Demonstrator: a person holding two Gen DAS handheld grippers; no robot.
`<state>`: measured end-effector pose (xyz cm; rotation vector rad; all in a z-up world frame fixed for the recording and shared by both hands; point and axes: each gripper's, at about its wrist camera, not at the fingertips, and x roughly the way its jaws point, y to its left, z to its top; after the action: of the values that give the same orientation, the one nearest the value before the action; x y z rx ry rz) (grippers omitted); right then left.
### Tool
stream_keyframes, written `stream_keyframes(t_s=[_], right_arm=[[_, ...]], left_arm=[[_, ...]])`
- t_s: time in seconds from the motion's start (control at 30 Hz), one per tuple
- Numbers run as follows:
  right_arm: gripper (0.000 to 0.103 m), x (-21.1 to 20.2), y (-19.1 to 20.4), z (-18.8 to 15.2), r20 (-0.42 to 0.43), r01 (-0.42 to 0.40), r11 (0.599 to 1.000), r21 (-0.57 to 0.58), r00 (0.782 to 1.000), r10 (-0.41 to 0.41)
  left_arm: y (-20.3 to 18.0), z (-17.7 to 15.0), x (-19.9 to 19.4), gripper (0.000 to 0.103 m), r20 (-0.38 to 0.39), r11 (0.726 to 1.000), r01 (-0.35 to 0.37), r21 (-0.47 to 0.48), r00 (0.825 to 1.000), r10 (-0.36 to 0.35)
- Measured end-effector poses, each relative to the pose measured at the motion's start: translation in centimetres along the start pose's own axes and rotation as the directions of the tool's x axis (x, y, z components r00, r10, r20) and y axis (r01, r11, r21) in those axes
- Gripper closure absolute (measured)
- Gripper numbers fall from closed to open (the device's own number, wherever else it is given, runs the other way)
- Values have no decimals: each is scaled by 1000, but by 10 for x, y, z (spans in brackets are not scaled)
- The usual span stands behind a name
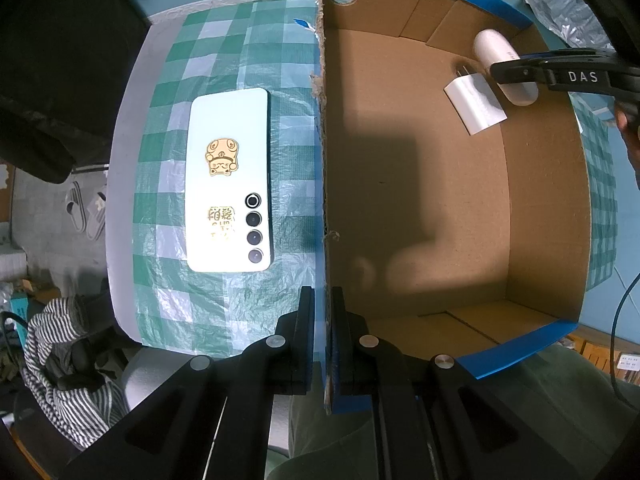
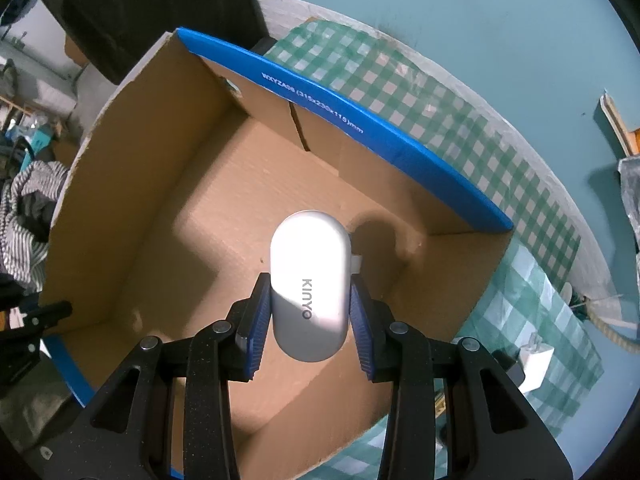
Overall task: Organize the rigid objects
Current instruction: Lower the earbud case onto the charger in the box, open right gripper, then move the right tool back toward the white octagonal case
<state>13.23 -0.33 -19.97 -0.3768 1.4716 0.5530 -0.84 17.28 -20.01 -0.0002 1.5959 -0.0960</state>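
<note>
Left gripper (image 1: 321, 334) jaws clamped on cardboard box (image 1: 323, 152) wall, right gripper (image 2: 308, 316) jaws holding white case (image 2: 308, 280), phone (image 1: 229, 180) outside box

Both views are bent by strong fisheye distortion: straight edges of the box (image 1: 440, 208) are bowed, and the corners of each frame are lost to black vignetting. Light is thrown from above. Hard, dark shadows are cast across the box floor, at the centre of the left wrist view and to the left of centre in the right wrist view. The phone (image 1: 229, 180) is overexposed at its lower end (glare washes out the gold print). The white case (image 2: 309, 284) is brightly lit along its upper half, shaded below. The left margins are dim and soft. Central focus is sharp.
</note>
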Motion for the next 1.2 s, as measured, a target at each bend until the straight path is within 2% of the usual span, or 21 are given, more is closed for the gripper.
stream_keyframes(t_s=[0.33, 0.5, 1.03, 1.2], right_arm=[[66, -8, 2, 3, 20, 7, 1000, -2, 1000, -7], [61, -18, 2, 1, 37, 10, 1000, 3, 999, -10], [60, -54, 2, -17, 78, 36, 999, 35, 996, -38], [52, -69, 1, -24, 98, 62, 997, 40, 993, -66]], left_arm=[[0, 0, 0, 96, 0, 1000, 1, 0, 1000, -1], [0, 0, 0, 96, 0, 1000, 0, 0, 1000, 0], [-2, 1, -1, 96, 1, 1000, 0, 8, 1000, 0], [-3, 1, -2, 96, 3, 1000, 0, 11, 1000, 0]])
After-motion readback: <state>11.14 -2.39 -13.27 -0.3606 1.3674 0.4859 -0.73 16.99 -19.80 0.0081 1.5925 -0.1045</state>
